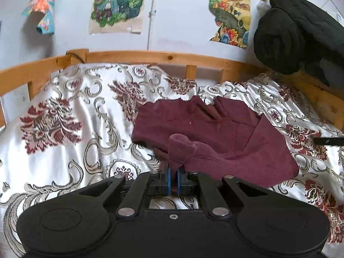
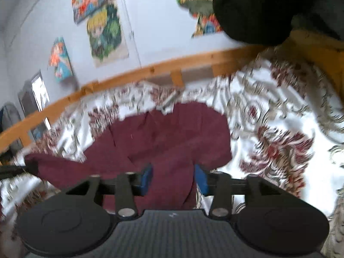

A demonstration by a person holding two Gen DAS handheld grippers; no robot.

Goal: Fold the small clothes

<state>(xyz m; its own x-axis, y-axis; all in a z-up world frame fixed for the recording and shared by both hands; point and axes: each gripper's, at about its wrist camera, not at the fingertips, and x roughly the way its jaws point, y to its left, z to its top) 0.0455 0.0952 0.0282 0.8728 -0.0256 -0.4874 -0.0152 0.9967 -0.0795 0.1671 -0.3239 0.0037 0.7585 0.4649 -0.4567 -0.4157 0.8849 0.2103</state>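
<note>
A maroon garment (image 1: pixel 215 133) lies rumpled on the patterned bedspread (image 1: pixel 71 111), toward the bed's 2 o'clock side from the left view. The left tongs (image 1: pixel 173 167) are pinched narrow on a bunched fold of it. The right tongs (image 2: pixel 173 177) stand wide, straddling the cloth's near edge; that view is blurred.

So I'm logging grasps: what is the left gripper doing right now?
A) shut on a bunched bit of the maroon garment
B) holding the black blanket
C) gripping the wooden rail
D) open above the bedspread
A: the left gripper has its blue pads pinched on a bunch of the maroon garment.
</note>
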